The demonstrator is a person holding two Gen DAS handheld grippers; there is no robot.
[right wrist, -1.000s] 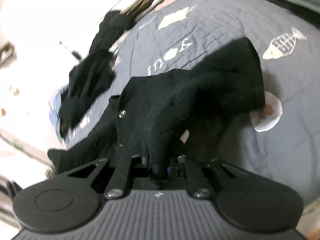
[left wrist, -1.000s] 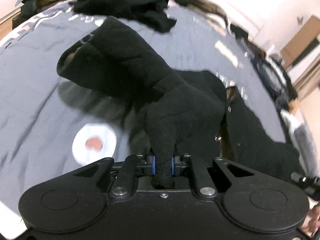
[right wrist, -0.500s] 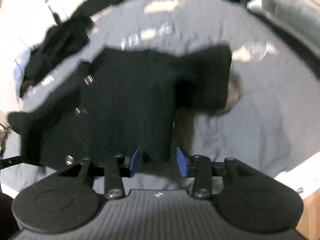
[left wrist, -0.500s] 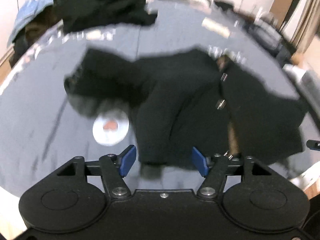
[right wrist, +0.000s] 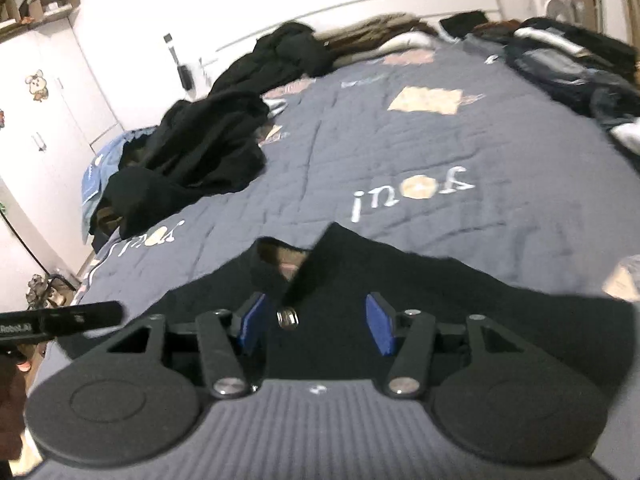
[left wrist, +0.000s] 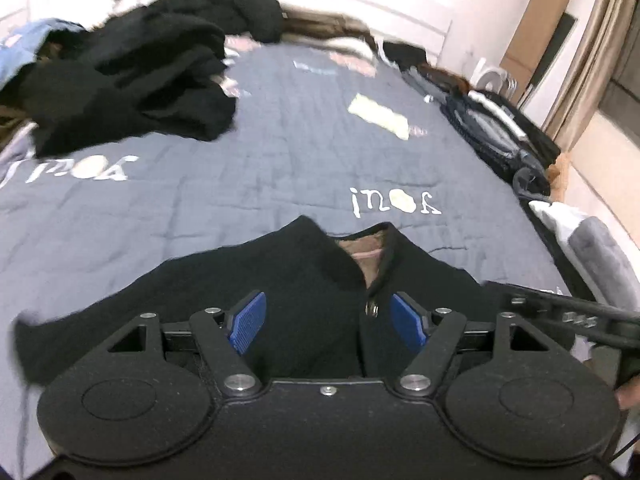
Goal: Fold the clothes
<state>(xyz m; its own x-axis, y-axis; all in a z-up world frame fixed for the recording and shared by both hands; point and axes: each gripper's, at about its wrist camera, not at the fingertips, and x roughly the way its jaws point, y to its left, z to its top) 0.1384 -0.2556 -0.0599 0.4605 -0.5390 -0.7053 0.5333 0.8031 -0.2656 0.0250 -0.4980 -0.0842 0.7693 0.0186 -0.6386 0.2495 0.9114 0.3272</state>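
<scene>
Black snap-front jacket [left wrist: 304,280] lies spread on the bed [left wrist: 280,160], collar up-frame. Both left gripper [left wrist: 326,322] and right gripper [right wrist: 316,324] have jaws spread, empty; smooth both shoulders evenly before any fold.

A black snap-button jacket [left wrist: 304,292] lies spread flat on the blue-grey quilt [left wrist: 280,160] right under my open jaws, collar pointing away from me. Its neckline gapes, showing a brownish lining [left wrist: 362,254]. One silver snap [right wrist: 287,317] sits just ahead of my right jaws, sleeves running out to either side.
</scene>
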